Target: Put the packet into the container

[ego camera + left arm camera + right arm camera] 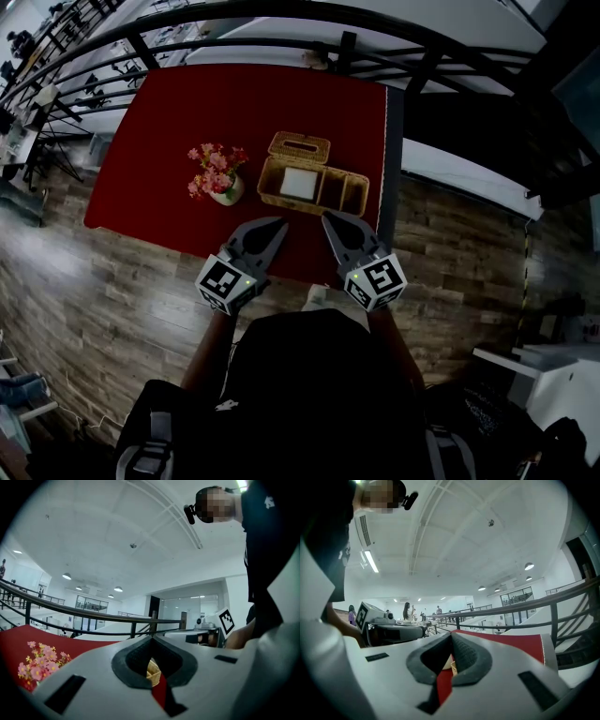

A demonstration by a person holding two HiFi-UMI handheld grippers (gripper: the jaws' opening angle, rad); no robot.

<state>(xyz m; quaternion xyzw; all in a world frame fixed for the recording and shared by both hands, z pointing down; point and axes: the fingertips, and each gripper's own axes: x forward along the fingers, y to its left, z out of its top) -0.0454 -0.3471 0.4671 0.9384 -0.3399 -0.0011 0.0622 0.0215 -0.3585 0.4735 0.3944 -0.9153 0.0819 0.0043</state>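
The left tongs [277,225] and the right tongs [330,218] are being held fully shut, with nothing gripped, side by side at the lower centre of the frame over the near edge of the red counter [159,122]. The white packet [298,182] is being cradled inside the wicker container [266,186] at centre frame, right of the flowers [216,172].

The left gripper [152,638] has its fingers [187,663] together (tips touching), pink flowers [40,663] left.
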